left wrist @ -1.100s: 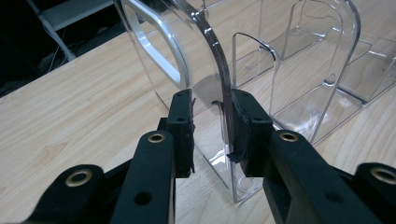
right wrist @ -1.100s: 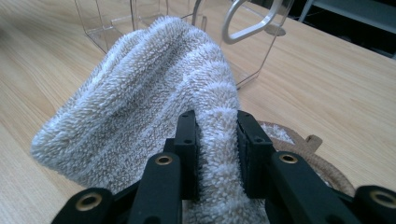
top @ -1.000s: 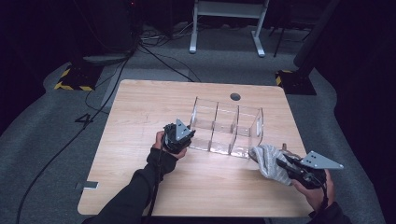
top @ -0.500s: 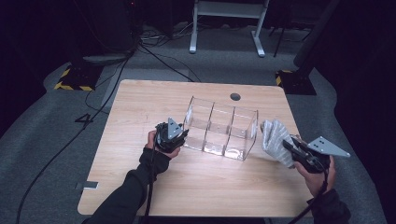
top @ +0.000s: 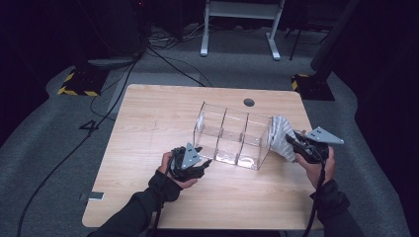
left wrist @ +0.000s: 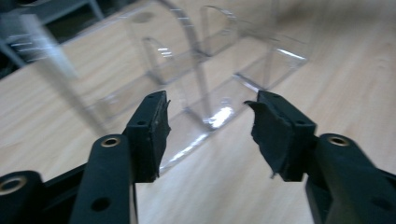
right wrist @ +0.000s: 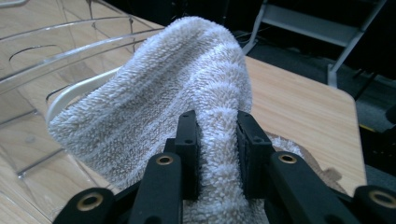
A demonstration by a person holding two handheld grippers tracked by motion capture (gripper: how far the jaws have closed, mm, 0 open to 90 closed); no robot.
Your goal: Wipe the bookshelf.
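Note:
A clear plastic organiser with three compartments stands in the middle of the wooden table. My left gripper sits just off its near left corner; its jaws have just been opening, and the left gripper view shows them apart with only the organiser beyond them. My right gripper is shut on a striped white towel, held up against the organiser's right end. In the right gripper view the towel bulges out between the pads, with the organiser's rim to its left.
A round cable hole lies in the table behind the organiser. On the floor beyond stand a white metal frame, black cables and yellow-black striped blocks. Bare tabletop stretches to the left and front.
The left gripper has let go of the organiser's near left corner and drawn back, jaws now apart. The right gripper has carried the towel up and in, to the organiser's right end.

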